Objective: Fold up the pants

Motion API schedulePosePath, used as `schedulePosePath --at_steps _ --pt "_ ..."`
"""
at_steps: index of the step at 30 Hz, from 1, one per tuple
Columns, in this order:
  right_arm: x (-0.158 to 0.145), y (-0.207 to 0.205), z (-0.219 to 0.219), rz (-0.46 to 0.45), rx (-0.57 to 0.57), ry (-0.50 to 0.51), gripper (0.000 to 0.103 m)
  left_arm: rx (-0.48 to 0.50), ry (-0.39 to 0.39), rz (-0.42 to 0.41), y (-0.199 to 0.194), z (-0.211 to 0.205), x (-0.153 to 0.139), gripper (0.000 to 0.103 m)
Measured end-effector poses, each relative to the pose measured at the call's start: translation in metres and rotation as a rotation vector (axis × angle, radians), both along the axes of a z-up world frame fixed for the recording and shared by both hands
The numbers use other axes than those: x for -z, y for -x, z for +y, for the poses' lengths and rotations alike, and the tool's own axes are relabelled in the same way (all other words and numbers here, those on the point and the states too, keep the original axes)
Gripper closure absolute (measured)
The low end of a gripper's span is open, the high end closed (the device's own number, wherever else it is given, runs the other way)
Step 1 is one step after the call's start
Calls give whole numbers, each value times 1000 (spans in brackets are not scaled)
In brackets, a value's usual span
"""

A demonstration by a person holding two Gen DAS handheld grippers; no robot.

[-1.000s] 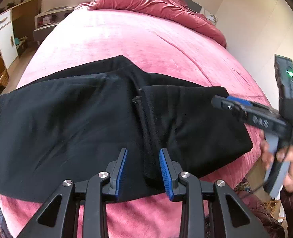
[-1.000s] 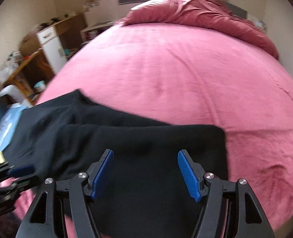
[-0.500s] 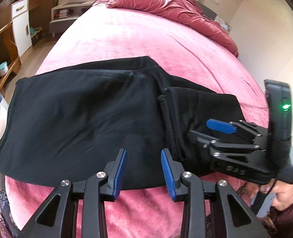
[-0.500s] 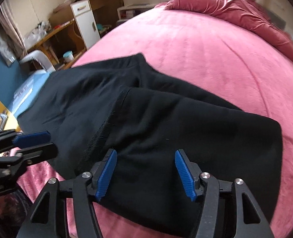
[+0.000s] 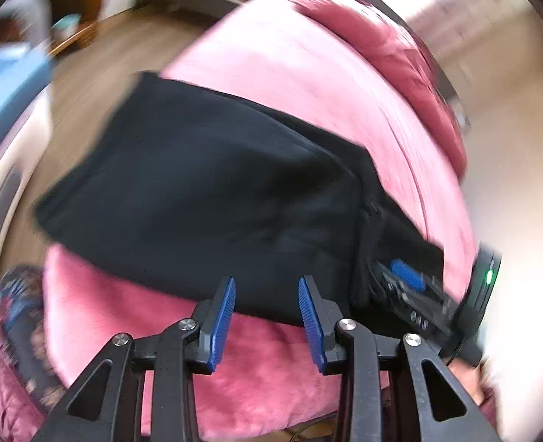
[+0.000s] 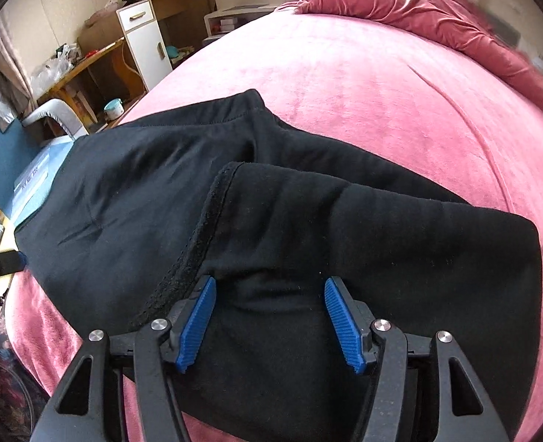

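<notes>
the black pants (image 6: pixel 271 228) were laid on the pink bed (image 6: pixel 400 84), already folded over once ahead of both jaws. the left gripper (image 5: pixel 265 313) and right gripper (image 6: pixel 269 318) were held apart, empty; a further fold seemingly remained.

The whole left wrist view is smeared by motion blur; the furniture at 11 o'clock cannot be made out. In the right wrist view the pants (image 6: pixel 308 243) are hidden at 6 o'clock behind the right gripper (image 6: pixel 269 316), and only a tip of the left gripper (image 6: pixel 0 262) is shown, cut off at 9 o'clock.
</notes>
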State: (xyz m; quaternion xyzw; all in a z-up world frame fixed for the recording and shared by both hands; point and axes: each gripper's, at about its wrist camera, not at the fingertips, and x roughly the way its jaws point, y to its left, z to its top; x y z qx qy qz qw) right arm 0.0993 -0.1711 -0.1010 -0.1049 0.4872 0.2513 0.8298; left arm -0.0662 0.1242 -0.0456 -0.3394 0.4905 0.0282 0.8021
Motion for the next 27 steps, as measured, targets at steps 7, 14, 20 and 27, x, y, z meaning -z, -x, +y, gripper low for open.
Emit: schedulePosePath --at_steps 7,14,20,27 --pt "-14 7 -4 -37 23 -35 41 -317 195 36 46 80 20 69" --pt "-36 23 -11 -99 39 -65 38 -422 276 70 46 94 42 69" --pt "-45 34 -12 -97 28 -82 36 -476 301 116 42 99 60 69" --pt "-40 41 -6 -74 16 -77 35 -517 302 91 42 113 68 70"
